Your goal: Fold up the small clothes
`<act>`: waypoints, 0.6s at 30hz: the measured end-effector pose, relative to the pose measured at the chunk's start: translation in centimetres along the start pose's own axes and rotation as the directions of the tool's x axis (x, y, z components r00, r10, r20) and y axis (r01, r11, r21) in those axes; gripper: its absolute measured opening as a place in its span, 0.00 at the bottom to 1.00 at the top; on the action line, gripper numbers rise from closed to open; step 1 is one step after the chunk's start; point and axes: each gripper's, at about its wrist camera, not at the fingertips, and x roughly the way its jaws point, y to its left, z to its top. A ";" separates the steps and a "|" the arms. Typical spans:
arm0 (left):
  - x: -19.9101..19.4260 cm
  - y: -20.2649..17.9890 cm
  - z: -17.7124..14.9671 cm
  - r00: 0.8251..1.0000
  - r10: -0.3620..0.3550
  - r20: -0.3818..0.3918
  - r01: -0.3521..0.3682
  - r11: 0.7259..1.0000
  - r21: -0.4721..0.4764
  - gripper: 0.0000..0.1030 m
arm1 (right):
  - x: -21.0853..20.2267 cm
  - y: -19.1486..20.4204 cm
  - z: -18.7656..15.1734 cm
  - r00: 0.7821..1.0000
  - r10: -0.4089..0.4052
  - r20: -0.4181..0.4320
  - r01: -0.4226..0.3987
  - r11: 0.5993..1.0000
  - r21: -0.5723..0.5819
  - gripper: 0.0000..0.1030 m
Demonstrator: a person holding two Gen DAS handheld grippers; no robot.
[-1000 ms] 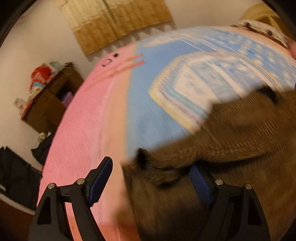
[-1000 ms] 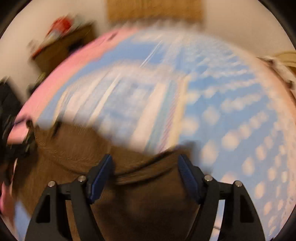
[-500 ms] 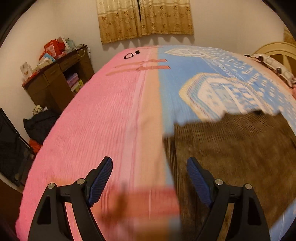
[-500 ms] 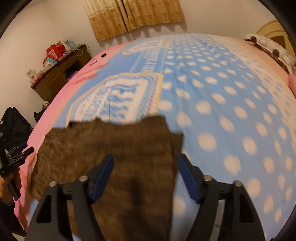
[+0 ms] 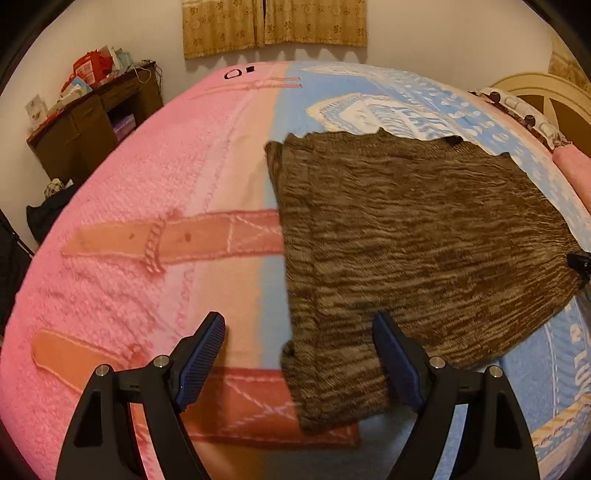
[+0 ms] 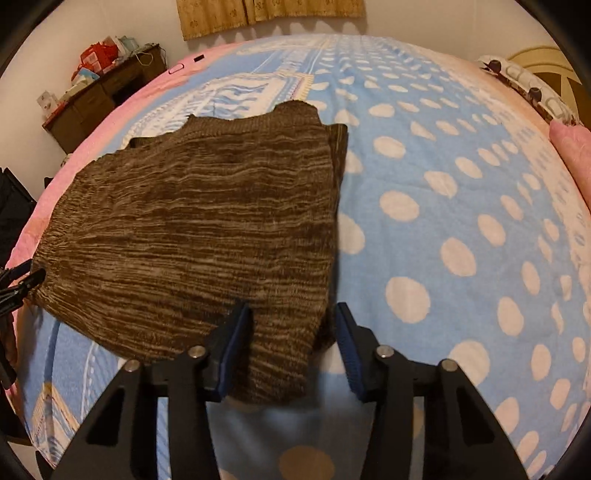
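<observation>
While the brown sweater (image 5: 413,236) lies spread flat on the blanket (image 5: 147,192), near its front edge, my left claw (image 5: 299,354) is released, fingers wide apart, the sweater's near left corner between them but not pinched. My right claw (image 6: 293,347) is released too, its fingers (image 6: 234,350) straddling the near right corner without closing on it. A dark desk (image 5: 88,122) stands by the wall past the blanket's left edge, curtains (image 5: 273,26) behind.

Brown streaked knit garment (image 5: 413,236), pink-blue dotted blanket (image 6: 461,192)
</observation>
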 end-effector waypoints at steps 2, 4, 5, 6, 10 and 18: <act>0.0 0.0 -0.2 1.000 0.001 0.002 -0.001 1.000 -0.016 0.80 | -0.3 0.0 -0.2 1.000 -0.010 0.007 0.010 1.000 -0.008 0.40; 0.0 0.2 -0.5 1.000 -0.005 0.001 0.005 0.999 -0.032 0.80 | -0.3 -0.1 -0.4 1.000 -0.016 0.009 0.017 1.000 -0.012 0.38; 0.0 0.2 -0.6 1.000 -0.006 0.002 0.006 0.999 -0.035 0.80 | -0.4 -0.1 -0.6 1.000 -0.016 0.009 0.016 1.000 -0.008 0.38; 0.0 0.3 -0.6 1.000 -0.007 0.005 0.007 0.999 -0.037 0.80 | -0.4 -0.4 -0.8 1.000 -0.012 0.011 0.012 1.000 0.002 0.38; -0.1 0.4 -0.9 1.000 -0.012 0.016 0.012 0.999 -0.044 0.80 | -0.6 -0.4 -1.5 1.000 -0.008 0.025 0.008 1.000 0.018 0.37; -0.4 0.5 -1.6 0.999 -0.012 0.043 0.014 0.999 -0.035 0.80 | -0.5 0.2 -1.4 0.999 -0.051 0.014 0.051 0.999 -0.004 0.37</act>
